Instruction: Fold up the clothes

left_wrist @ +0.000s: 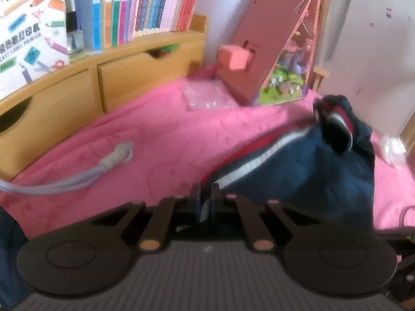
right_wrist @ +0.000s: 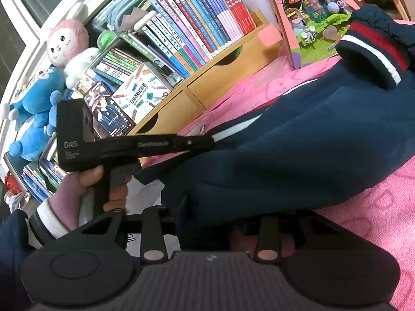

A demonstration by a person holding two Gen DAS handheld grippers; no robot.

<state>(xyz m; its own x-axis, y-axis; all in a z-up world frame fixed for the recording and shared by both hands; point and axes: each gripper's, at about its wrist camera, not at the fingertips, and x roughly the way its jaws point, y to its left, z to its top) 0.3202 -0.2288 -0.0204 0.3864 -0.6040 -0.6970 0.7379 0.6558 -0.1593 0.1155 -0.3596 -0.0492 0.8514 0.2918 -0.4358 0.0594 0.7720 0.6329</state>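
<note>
Navy fleece garment with red and white stripes (left_wrist: 311, 171) is draped over pink patterned cloth (left_wrist: 155, 134), right of grey knotted cord (left_wrist: 114, 158). Striped edge is pinched by left tongs (left_wrist: 205, 202). Right tongs (right_wrist: 205, 223) are hidden under fabric; state cannot be told.
</note>
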